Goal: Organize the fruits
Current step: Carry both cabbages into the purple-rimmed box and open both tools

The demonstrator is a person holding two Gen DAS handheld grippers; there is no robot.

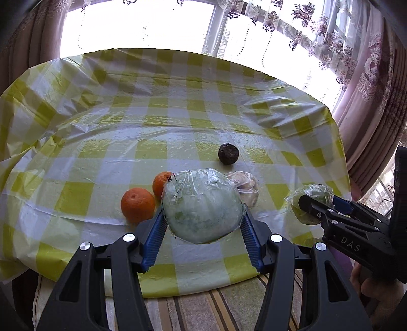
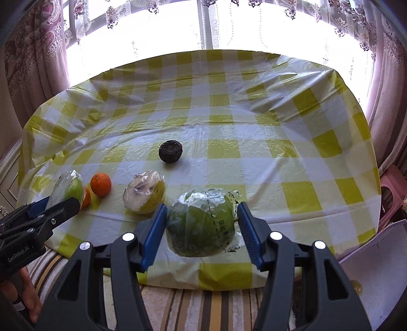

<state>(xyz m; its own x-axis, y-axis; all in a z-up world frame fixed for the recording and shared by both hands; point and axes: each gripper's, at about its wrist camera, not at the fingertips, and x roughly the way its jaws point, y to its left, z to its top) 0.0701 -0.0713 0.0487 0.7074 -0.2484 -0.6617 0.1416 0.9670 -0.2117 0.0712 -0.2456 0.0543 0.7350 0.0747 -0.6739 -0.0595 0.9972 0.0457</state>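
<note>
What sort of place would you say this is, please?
Probably a home living or dining room: a table under a checked plastic tablecloth, patterned curtains at a bright window, and a striped rug.

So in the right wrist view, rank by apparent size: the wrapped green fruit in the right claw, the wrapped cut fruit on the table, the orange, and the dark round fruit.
1. Wrapped green fruit, though it is nearest the camera.
2. Wrapped cut fruit.
3. Orange and dark round fruit: look alike, not ranked.
</note>
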